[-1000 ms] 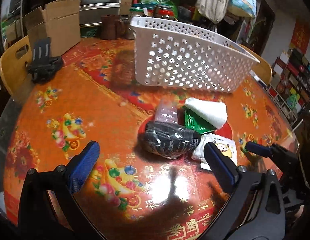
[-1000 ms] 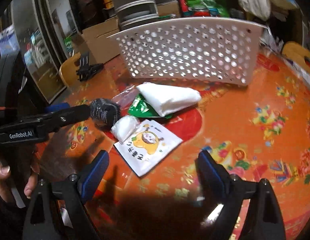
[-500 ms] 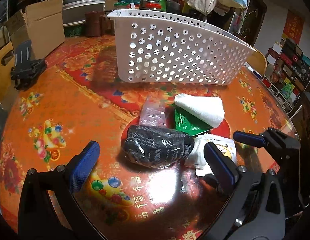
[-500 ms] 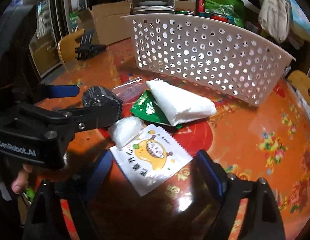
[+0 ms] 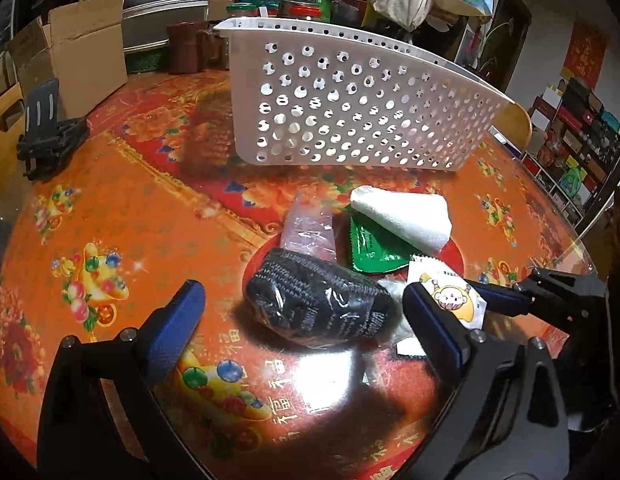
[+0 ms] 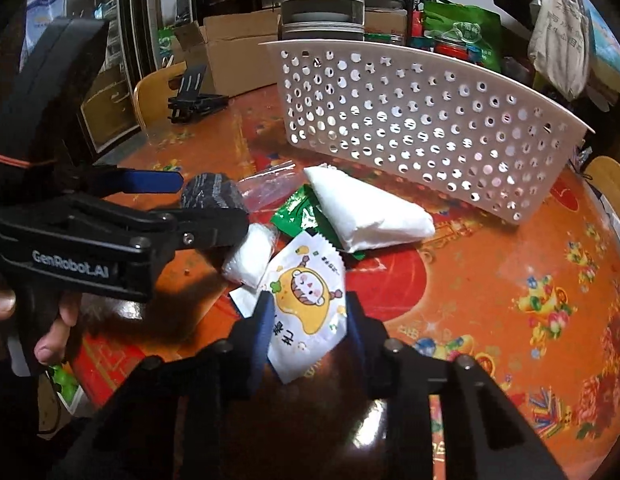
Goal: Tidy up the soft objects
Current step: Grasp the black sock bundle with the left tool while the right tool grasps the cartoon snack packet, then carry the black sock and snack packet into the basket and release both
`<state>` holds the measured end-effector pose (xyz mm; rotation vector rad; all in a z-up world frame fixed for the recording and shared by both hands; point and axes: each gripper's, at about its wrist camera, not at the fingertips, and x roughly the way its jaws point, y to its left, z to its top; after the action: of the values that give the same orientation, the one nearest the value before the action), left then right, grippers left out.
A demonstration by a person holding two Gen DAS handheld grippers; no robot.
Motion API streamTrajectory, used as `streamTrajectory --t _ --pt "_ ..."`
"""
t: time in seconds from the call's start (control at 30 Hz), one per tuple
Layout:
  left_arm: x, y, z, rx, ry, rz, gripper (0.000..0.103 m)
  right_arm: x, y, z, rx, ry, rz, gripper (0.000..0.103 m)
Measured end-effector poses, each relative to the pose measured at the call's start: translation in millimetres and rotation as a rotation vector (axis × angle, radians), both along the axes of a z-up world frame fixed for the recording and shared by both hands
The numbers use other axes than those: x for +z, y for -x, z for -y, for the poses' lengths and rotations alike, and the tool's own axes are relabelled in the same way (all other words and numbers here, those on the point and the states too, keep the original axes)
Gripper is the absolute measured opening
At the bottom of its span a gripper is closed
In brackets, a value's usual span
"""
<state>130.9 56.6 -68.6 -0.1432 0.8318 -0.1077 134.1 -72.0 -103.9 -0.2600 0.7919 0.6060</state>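
Observation:
A pile of soft packets lies on the orange table in front of a white perforated basket (image 5: 362, 120) (image 6: 422, 120). My left gripper (image 5: 304, 312) is open, its fingers on either side of a black knit bundle in clear wrap (image 5: 318, 300) (image 6: 212, 196). My right gripper (image 6: 308, 320) is shut on a white cartoon packet (image 6: 310, 296) (image 5: 450, 294) and bends it up off the table. Beside them lie a folded white cloth (image 6: 366, 212) (image 5: 406, 216), a green packet (image 5: 370, 250) (image 6: 296, 216), a clear bag (image 5: 310, 228) and a small white pouch (image 6: 250, 256).
A black phone stand (image 5: 46, 136) (image 6: 194, 100) sits at the table's far left edge. Cardboard boxes (image 5: 78, 48), jars and bags crowd behind the basket. A wooden chair back (image 6: 154, 96) stands at the left, another (image 6: 606, 176) at the right.
My right gripper moved forward and closed on the cartoon packet, lifting its near end. My left gripper moved closer to the black bundle, its fingers still open around it.

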Motion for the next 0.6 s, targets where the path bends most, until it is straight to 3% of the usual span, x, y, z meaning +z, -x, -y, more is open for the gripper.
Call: streamTrajectory --t 0.3,0.43,0.6 --pt "1.6 3.7 6.9 -0.032 -0.006 0.025 0.063 0.4 2.9 12.9 -0.006 -0.059 -0.017 0.020" --pt "2.3 6.7 12.8 -0.035 -0.045 0.034 0.060 0.4 4.9 17.7 -0.007 -0.081 -0.018 0.018" --pt "6.8 13.1 7.2 -0.013 -0.027 0.065 0.058 6.9 5.9 27.5 -0.022 -0.118 -0.006 0.013"
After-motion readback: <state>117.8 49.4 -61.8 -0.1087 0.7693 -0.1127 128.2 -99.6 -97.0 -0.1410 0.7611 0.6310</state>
